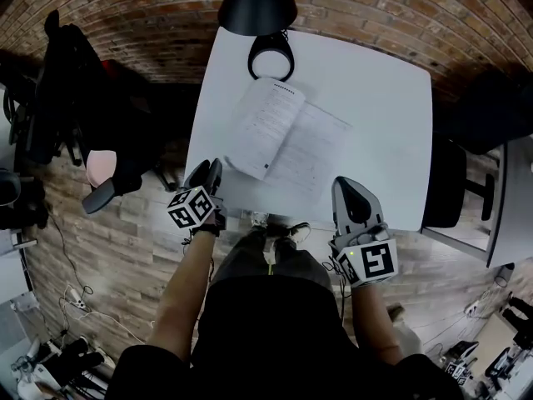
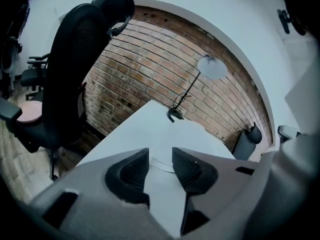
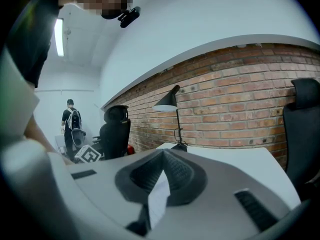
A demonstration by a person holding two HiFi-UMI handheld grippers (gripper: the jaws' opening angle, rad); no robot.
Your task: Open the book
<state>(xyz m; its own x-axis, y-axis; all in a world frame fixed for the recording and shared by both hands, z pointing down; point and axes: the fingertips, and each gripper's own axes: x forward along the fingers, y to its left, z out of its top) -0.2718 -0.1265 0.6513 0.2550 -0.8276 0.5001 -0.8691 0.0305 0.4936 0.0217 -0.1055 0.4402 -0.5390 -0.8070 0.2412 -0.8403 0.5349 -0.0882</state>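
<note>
Though open, book (image 1: 287,140) beyond left gripper (image 1: 206,172).

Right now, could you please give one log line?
white paper book open on white table; left gripper jaws apart; right gripper jaws together

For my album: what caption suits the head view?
A person's left gripper and right gripper poised at the near edge of a white table, before an open book and black lamp.
</note>
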